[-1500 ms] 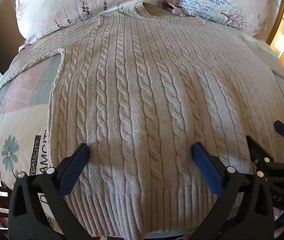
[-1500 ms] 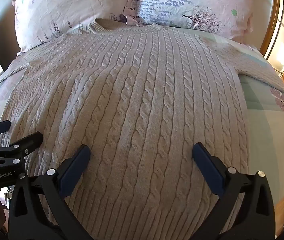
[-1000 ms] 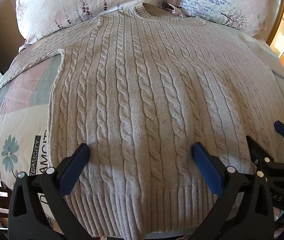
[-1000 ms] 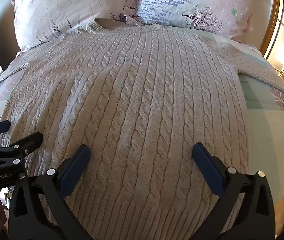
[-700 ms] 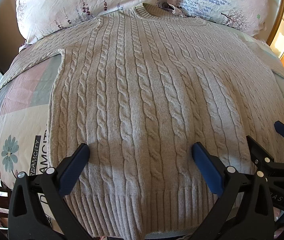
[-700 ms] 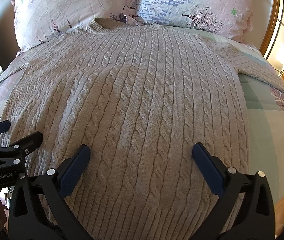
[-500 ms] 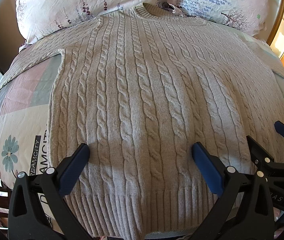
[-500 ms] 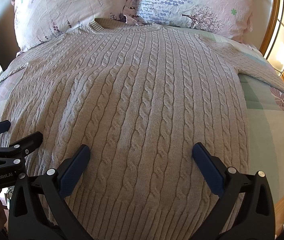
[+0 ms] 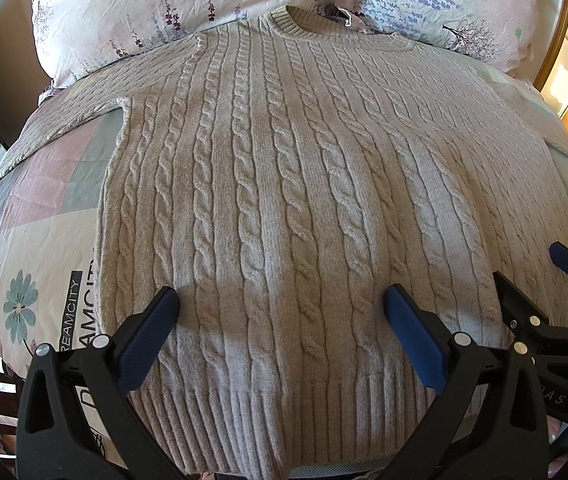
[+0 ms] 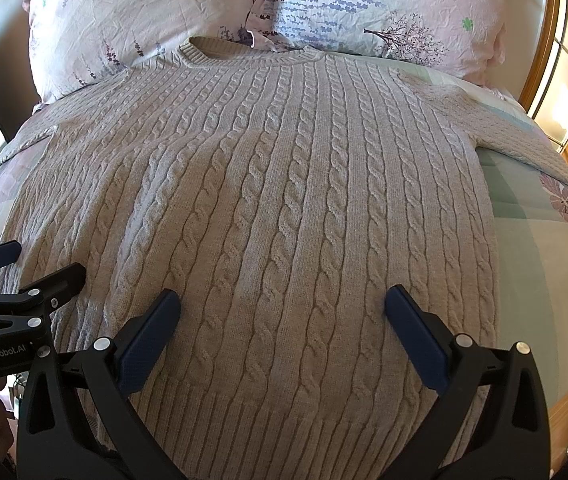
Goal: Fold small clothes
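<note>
Sweater [image 9: 284, 200] lying flat, face up on bed [image 9: 40, 240], long axis running from ribbed hem [image 9: 276, 412] beneath your fingers to collar [image 9: 299, 26] at pillows [image 10: 363, 4].

You are holding left gripper [image 9: 280, 316] and right gripper [image 10: 282, 318] spread wide, gripping nothing, both hovering over hem end, side by side. Left one sitting nearer sweater's left edge, right one nearer right edge.

Sleeve ends getting cut off at frame sides; hem's nearest edge hiding behind gripper bodies; contact with knit unclear.
</note>
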